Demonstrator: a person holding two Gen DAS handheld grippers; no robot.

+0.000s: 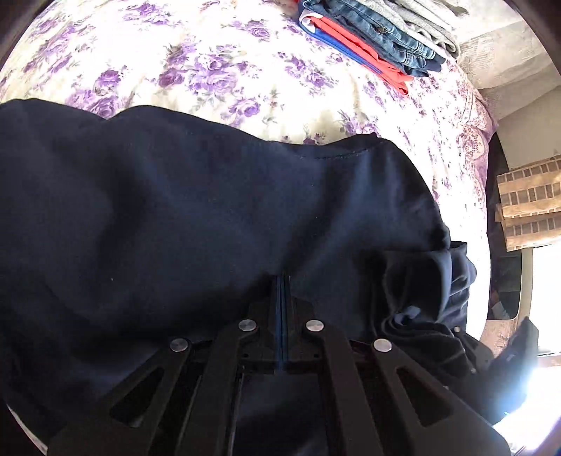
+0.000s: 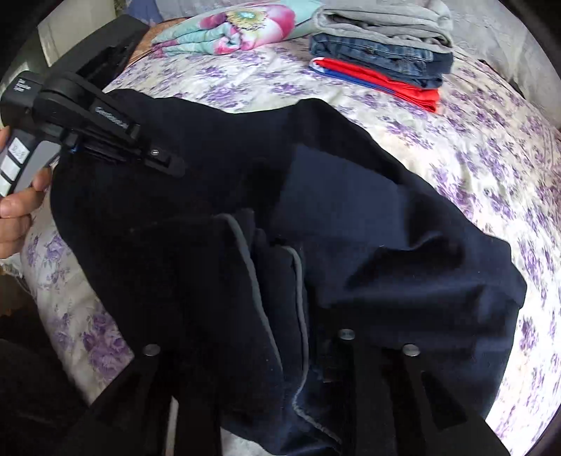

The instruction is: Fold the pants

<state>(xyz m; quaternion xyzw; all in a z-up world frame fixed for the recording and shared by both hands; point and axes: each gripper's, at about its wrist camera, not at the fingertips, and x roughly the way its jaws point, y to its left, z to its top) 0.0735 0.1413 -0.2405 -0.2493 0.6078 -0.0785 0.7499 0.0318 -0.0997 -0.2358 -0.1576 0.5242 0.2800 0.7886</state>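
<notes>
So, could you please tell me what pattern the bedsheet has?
Purple flowers on the cream cotton bedsheet; clearest in the left wrist view.

I can read nothing here: the white print on the black body of the left gripper (image 2: 175, 165) and its grey handle labels are too blurred

Bedsheet (image 2: 455, 147): cream, purple floral print.
Clothing stack (image 2: 382, 52): grey garment over jeans over red-and-blue item.
Floral quilt (image 2: 238, 28): folded, beside stack.
</notes>
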